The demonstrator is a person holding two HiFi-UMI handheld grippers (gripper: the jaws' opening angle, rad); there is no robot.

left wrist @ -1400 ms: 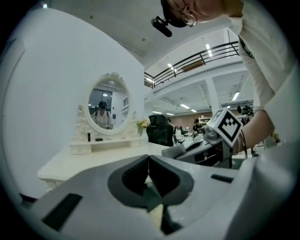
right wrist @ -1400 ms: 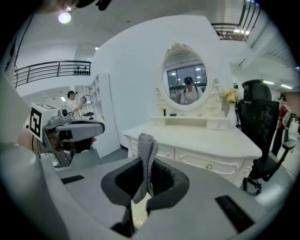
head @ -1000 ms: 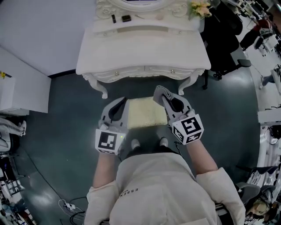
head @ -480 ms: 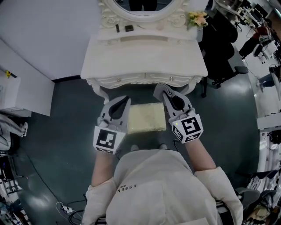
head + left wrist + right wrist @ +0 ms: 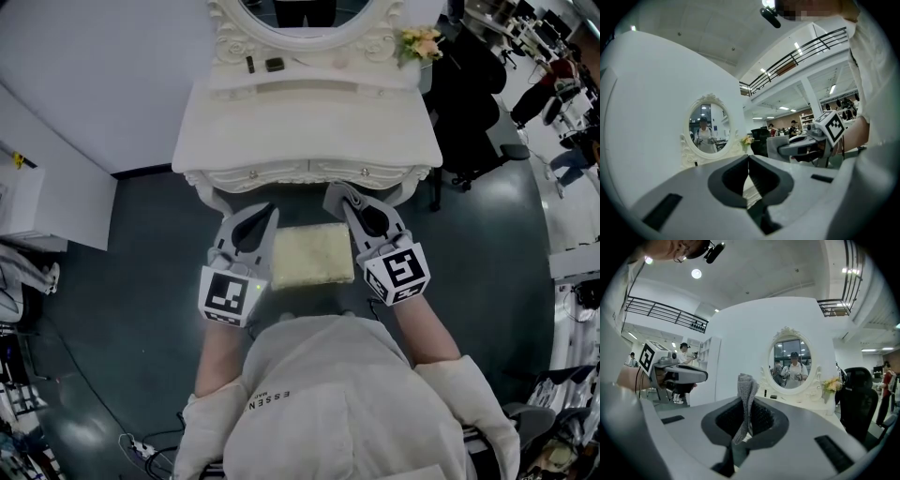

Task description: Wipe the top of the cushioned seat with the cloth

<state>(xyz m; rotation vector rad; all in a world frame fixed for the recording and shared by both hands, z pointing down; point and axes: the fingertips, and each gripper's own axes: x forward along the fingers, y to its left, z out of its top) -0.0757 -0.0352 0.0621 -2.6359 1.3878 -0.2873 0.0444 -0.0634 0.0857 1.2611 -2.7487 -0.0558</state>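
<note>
The cushioned seat [image 5: 312, 255] has a cream top and stands in front of the white dressing table, straight below me. My right gripper [image 5: 339, 196] hovers over the seat's far right corner, shut on a grey knitted cloth [image 5: 746, 399] that sticks up between its jaws. My left gripper [image 5: 265, 219] hangs over the seat's left edge, jaws closed together with nothing between them [image 5: 748, 160]. Both are held level and point toward the table. How high they are above the cushion does not show.
The white dressing table [image 5: 309, 127] with an oval mirror [image 5: 298, 11] stands just beyond the seat, with small items and flowers [image 5: 419, 42] on its shelf. A black office chair [image 5: 478, 89] is at the right. A white cabinet [image 5: 37, 192] is at the left. Dark floor lies all round.
My view has tipped slightly, so the table and seat sit lower in the picture. Both grippers keep their places at the seat's sides; the cloth stays in the right one.
</note>
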